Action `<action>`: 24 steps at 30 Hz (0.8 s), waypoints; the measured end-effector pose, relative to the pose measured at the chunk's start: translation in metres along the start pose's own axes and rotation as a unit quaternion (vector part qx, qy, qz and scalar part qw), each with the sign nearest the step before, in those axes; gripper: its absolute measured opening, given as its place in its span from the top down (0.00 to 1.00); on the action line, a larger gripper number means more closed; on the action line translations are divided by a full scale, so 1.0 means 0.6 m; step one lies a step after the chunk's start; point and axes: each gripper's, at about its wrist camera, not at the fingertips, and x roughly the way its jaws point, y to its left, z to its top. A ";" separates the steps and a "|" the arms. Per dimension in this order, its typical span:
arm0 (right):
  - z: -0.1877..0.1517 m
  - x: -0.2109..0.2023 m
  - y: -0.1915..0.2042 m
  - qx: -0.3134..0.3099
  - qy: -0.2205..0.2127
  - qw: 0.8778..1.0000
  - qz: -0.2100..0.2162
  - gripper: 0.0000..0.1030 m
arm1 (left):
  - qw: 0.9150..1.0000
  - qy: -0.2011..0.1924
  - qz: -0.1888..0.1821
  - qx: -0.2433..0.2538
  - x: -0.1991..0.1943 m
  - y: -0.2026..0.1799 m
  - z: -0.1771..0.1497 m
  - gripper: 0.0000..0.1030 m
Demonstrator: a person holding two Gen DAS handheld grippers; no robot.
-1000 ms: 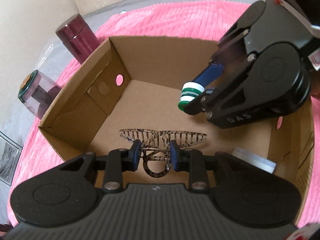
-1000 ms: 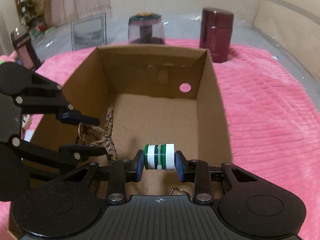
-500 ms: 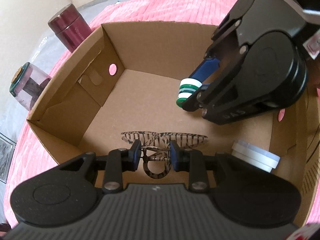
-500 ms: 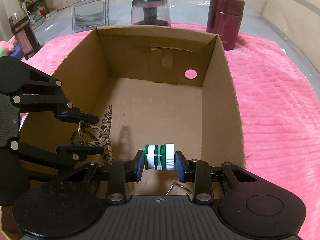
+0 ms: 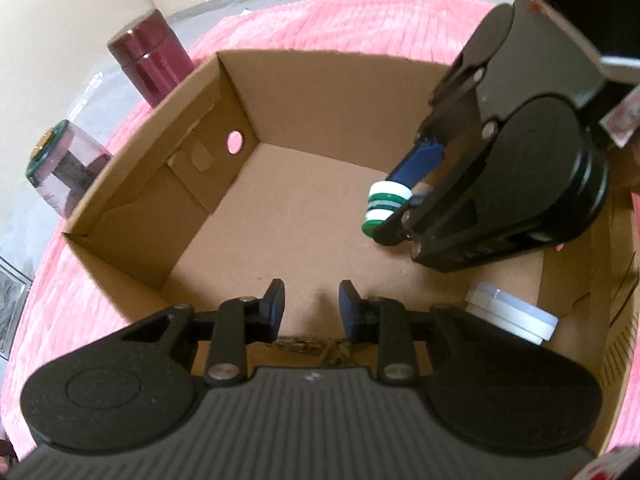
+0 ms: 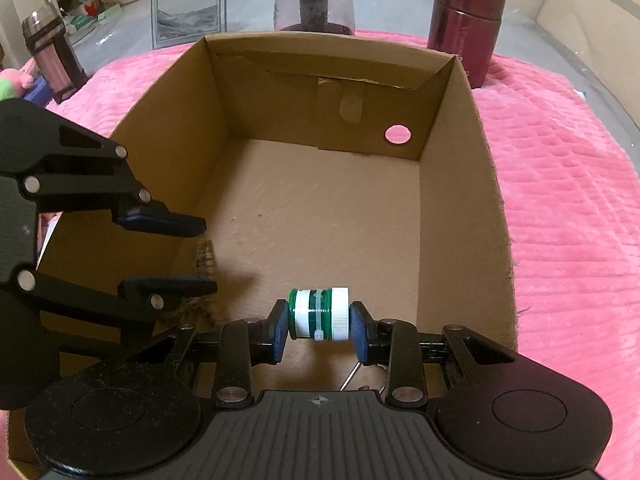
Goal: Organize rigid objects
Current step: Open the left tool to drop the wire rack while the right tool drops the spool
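1. Landmark is the cardboard box [image 6: 320,112], open at the top and sitting on a pink blanket [image 6: 560,200]. All places below are given against the box.
2. The right gripper [image 6: 319,320] is clamped on a small green-and-white bottle [image 6: 318,314]. One pad presses the green base and the other presses the white cap.
3. The bottle lies sideways in the grip, inside the box and above its floor. It is toward the near wall, with its cap end facing the box's right wall.
4. The left gripper [image 5: 312,308] is also inside the box, at the left side. Its pads stand a narrow gap apart, and the left wrist view shows only bare box floor between them.
5. The patterned glasses [image 5: 308,345] show only as a blurred sliver low in the box, under the left gripper's fingers. I cannot tell whether anything touches them.
6. In the right wrist view there is a blurred streak at the left gripper's fingertips. It is too smeared to identify.
7. A white round tub [image 5: 516,316] sits on the box floor in a near corner, below the right gripper.
8. Outside the box, beyond its far wall:
   - a maroon flask [image 6: 466,20] by the right corner
   - a glass jar [image 6: 314,4] with a green lid near the middle
   - a picture frame [image 6: 188,12] off to the left
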 end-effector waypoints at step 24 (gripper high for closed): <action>-0.008 -0.026 0.021 0.021 -0.020 0.999 0.014 0.71 | 0.983 -0.138 0.014 -0.121 -0.161 0.034 -0.081 0.75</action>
